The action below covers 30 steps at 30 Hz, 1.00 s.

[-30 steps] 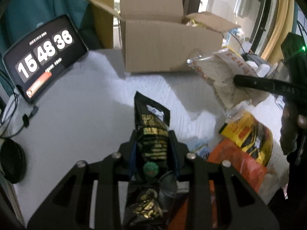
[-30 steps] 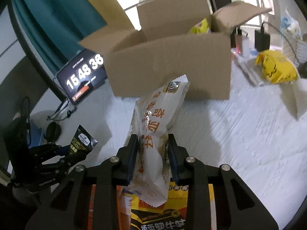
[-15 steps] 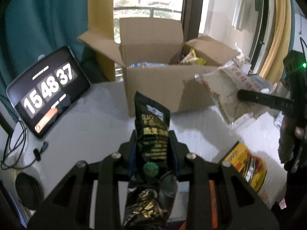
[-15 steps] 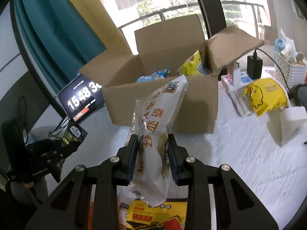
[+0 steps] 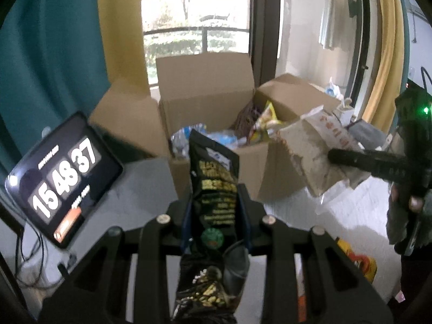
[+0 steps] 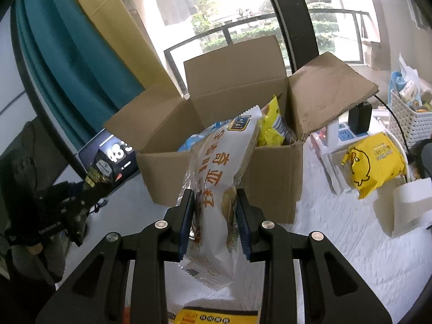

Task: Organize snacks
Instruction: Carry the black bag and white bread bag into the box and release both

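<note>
With the left gripper (image 5: 214, 216) pinching a black snack pouch (image 5: 213, 189) and the right gripper (image 6: 214, 225) pinching a white pastry packet (image 6: 222, 186), both just before the open cardboard box (image 6: 216, 167), either floppy bag risked snagging on its near wall.

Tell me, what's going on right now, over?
Left gripper shut on black snack bag. Right gripper shut on white snack pack. Open cardboard box ahead, nothing blocking.
</note>
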Each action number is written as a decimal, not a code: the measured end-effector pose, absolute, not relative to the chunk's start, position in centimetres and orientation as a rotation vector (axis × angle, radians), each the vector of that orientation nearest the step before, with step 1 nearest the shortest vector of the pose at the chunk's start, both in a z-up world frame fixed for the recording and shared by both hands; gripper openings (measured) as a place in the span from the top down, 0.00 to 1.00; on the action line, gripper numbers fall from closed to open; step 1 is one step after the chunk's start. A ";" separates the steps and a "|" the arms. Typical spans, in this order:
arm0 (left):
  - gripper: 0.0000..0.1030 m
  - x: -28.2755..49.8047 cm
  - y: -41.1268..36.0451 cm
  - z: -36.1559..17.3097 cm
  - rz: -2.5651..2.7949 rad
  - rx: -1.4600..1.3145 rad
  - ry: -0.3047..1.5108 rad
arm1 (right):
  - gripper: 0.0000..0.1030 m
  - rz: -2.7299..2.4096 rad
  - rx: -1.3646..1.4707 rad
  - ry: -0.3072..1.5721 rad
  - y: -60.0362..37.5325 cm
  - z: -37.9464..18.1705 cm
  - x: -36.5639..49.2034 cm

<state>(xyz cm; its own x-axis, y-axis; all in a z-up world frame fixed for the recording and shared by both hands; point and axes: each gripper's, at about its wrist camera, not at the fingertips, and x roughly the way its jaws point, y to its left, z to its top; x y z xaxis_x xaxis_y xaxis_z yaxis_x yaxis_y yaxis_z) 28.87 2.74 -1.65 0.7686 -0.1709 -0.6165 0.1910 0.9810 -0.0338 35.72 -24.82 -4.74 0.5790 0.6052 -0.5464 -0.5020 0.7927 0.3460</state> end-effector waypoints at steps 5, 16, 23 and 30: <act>0.70 31.0 2.4 -0.4 -0.201 0.048 0.625 | 0.69 0.638 0.152 0.669 -24.5 -3.5 37.0; 0.70 36.0 1.9 0.2 -0.210 0.064 0.595 | 0.69 0.618 0.149 0.607 -23.3 -1.4 40.2; 0.70 39.8 2.5 -0.6 -0.220 0.012 0.604 | 0.69 0.607 0.142 0.600 -22.0 -1.5 42.6; 0.69 43.7 2.5 -1.9 -0.219 0.013 0.622 | 0.69 0.584 0.158 0.620 -20.3 -2.0 45.8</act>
<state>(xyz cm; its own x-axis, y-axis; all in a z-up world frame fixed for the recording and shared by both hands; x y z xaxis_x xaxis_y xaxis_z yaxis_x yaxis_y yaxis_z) 43.69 2.46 -1.87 0.7902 -0.1994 -0.5795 0.2074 0.9768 -0.0533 45.81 -20.34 -2.02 0.6593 0.5596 -0.5023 -0.4675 0.8282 0.3091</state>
